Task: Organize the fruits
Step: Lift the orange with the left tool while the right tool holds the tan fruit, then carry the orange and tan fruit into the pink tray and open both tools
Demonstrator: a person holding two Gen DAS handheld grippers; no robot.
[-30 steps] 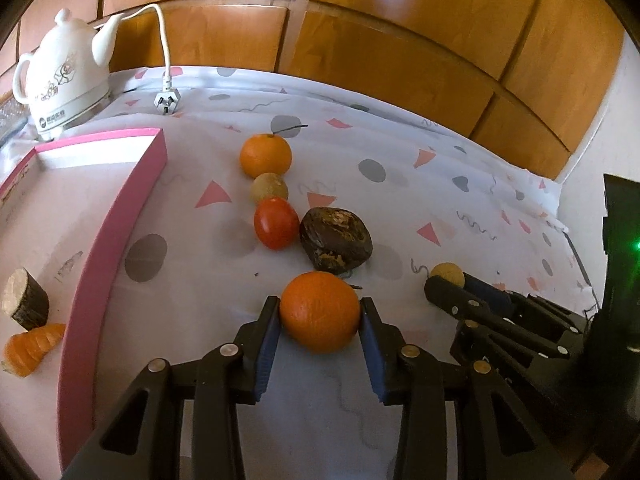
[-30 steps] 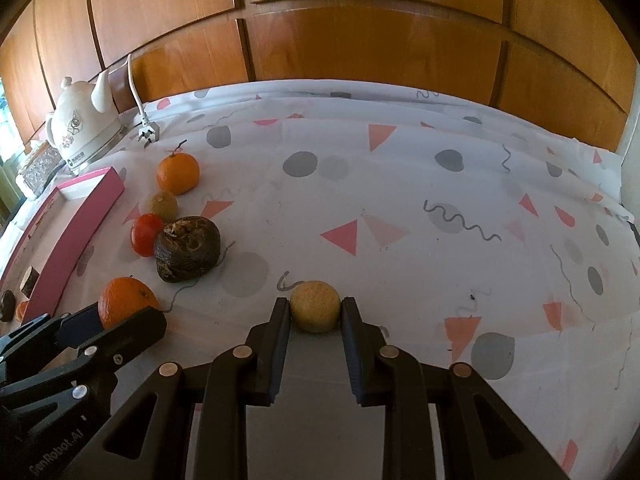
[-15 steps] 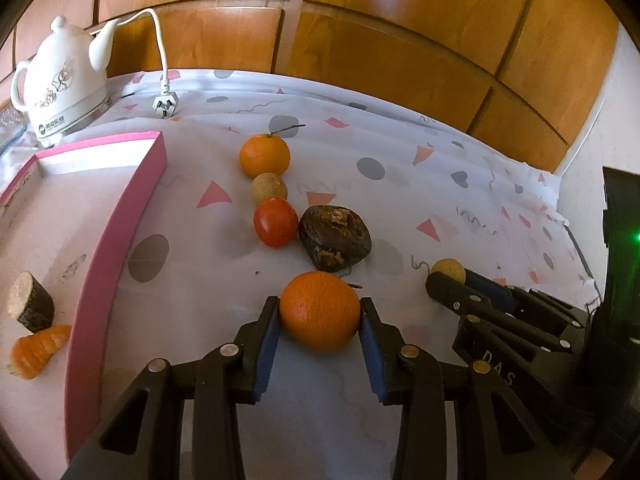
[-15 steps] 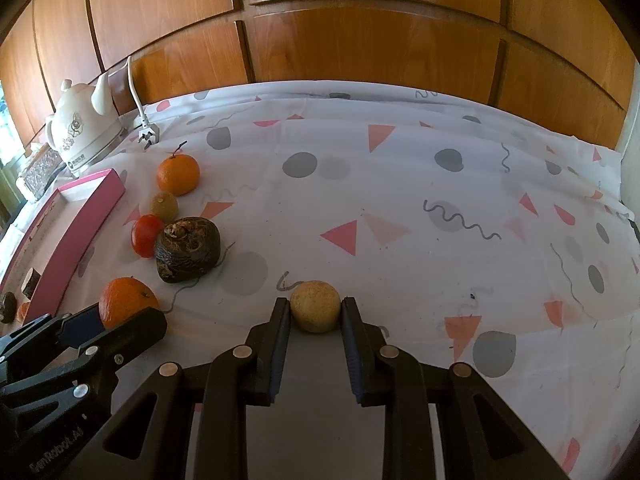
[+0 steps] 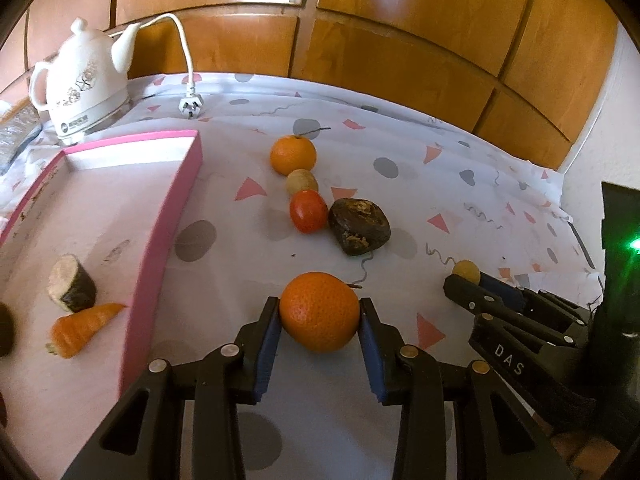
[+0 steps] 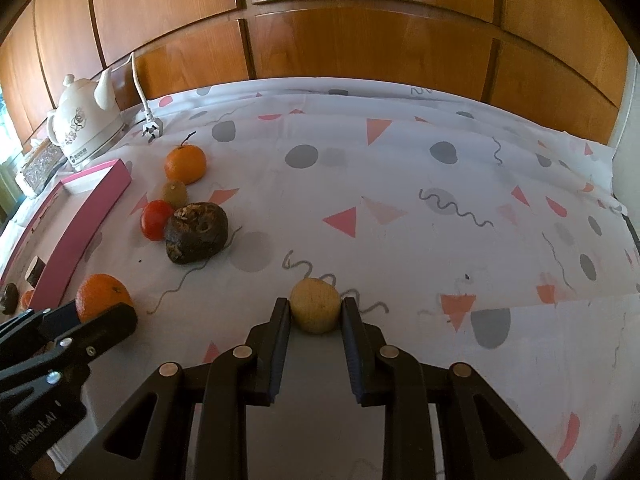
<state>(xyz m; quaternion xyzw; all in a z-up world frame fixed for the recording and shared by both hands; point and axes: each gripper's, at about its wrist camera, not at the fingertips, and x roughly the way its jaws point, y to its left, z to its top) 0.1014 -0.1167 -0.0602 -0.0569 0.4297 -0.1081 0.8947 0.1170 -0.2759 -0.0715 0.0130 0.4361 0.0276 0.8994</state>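
Note:
My left gripper (image 5: 319, 314) is shut on an orange (image 5: 319, 311), which also shows in the right wrist view (image 6: 102, 296). My right gripper (image 6: 315, 312) is shut on a small tan round fruit (image 6: 315, 311), also seen in the left wrist view (image 5: 466, 271). On the cloth lie a stemmed orange (image 5: 293, 155), a small brownish fruit (image 5: 301, 182), a red tomato (image 5: 308, 211) and a dark wrinkled lump (image 5: 359, 226). The pink-rimmed tray (image 5: 160, 256) at left holds a carrot piece (image 5: 80, 328) and a cut dark-skinned chunk (image 5: 72, 289).
A white electric kettle (image 5: 86, 80) stands at the back left with its cord and plug (image 5: 191, 106) on the cloth. A wooden panelled wall (image 6: 360, 40) runs behind the table. A dark device with a green light (image 5: 624, 248) is at far right.
The left gripper, still holding the orange, has shifted slightly so the tray and its contents show more. The right gripper has hardly moved.

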